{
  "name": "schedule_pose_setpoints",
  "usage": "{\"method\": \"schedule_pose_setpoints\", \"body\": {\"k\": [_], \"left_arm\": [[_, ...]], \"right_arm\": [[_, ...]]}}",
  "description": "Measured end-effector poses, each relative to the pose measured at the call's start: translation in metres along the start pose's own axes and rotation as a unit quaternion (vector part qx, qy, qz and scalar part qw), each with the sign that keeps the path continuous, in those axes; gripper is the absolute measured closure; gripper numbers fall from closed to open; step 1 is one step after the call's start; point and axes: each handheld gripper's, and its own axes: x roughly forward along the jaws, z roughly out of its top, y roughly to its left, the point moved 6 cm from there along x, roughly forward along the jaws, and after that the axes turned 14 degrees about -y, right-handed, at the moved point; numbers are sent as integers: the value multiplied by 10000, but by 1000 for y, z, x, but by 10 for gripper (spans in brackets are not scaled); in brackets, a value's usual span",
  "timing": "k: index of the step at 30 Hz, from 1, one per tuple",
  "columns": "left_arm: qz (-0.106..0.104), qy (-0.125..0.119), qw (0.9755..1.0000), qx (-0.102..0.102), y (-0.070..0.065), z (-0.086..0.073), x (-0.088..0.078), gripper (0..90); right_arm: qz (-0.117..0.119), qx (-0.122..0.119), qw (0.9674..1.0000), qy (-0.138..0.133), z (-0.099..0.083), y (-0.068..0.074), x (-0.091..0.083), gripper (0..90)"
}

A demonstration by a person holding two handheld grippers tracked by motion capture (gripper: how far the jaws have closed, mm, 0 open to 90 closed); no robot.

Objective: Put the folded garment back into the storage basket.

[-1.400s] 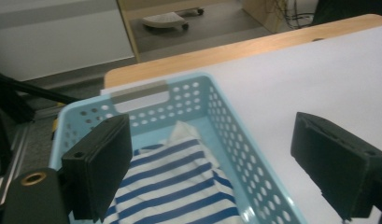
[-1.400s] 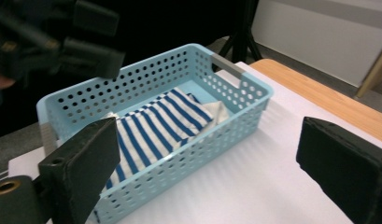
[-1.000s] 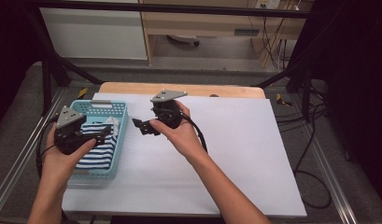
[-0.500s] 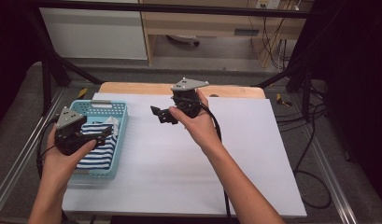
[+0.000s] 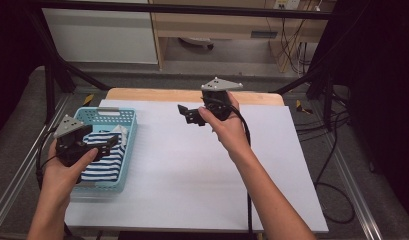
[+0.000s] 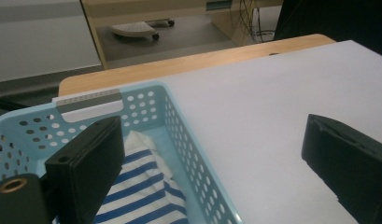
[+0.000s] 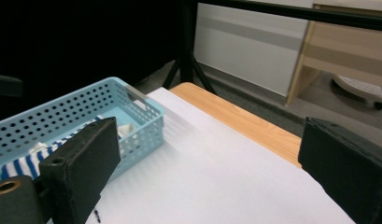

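Both claws gape empty: left claw (image 5: pixel 111 142) above a blue-and-white striped cloth (image 5: pixel 104 162) in a pale blue perforated plastic basket (image 5: pixel 106 116), right claw (image 5: pixel 188 116) over the white surface (image 5: pixel 182 170).

Striped cloth (image 5: pixel 104 160) in the blue basket (image 5: pixel 108 114): near part hidden in the high view under the left hand-held gripper (image 5: pixel 108 144) and hand; its kind cannot be told; in the left gripper view the cloth (image 6: pixel 142 191) and basket (image 6: pixel 188 140) run off the bottom edge. Right gripper view: basket (image 7: pixel 146 119) cut at the left edge; cloth (image 7: pixel 20 165) partly behind the near jaw.
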Motion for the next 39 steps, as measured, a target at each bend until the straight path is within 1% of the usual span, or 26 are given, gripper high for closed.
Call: {"method": "schedule_pose_setpoints", "body": {"k": [1,4,6,8,13,16,19,26,29,34,39], "left_arm": [[35,11,10000,16,1,0,0,57],[96,35,9999,43,1,-1,-1,57],[83,44,9999,39,0,-1,-2,54],[76,57,9999,77,-1,-1,-2,54],[83,130,9998,126,-1,-4,-2,53],[81,155,9997,148,-1,-5,-2,53],[73,175,9997,160,-2,-6,-2,53],[64,227,9995,205,-2,-8,-1,53],[60,259,9994,230,-2,-10,-1,53],[69,260,9994,216,-2,-11,-1,53],[71,285,9993,232,-1,-12,-2,52]], "right_arm": [[-30,1,10000,-6,0,-3,-2,90],[-56,2,10000,19,1,-10,-8,88],[-76,12,10000,49,1,-14,-14,84],[-109,57,9999,40,2,-19,-19,75],[-292,103,9995,-42,4,-34,-32,61],[-327,96,9994,-88,5,-41,-39,60],[-368,104,9992,-150,6,-47,-45,59],[-495,169,9984,-194,6,-61,-60,56],[-468,195,9985,-204,5,-65,-66,57],[-583,189,9977,-276,5,-75,-77,63],[-640,217,9973,-299,3,-83,-88,47]]}}
